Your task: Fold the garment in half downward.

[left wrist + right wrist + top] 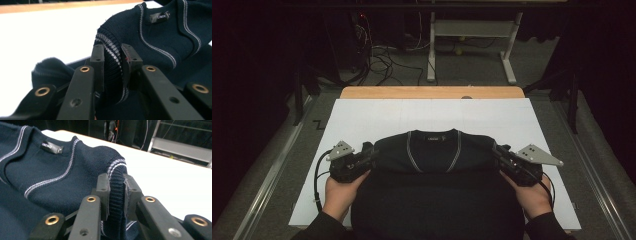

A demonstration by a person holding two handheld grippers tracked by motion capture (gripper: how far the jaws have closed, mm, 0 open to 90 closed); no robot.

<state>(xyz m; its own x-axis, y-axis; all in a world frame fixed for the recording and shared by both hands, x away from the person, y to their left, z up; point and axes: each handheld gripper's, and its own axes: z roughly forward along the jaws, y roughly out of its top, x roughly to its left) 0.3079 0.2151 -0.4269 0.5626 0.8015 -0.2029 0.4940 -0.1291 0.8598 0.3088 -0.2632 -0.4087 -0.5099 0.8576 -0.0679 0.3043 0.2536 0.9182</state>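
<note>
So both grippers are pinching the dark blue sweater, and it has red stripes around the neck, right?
Not quite. The stripes around the neck are white, not red, as the left gripper view shows. The rest holds: the left gripper and the right gripper each pinch the dark blue sweater.

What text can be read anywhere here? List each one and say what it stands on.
"LIMIN": white letters on the black neck label of the dark sweater, left gripper view; the label's end is folded and unreadable.
"IMENO": the same label in the right gripper view, first letter unclear.
In the high view the label is too small to read.
</note>
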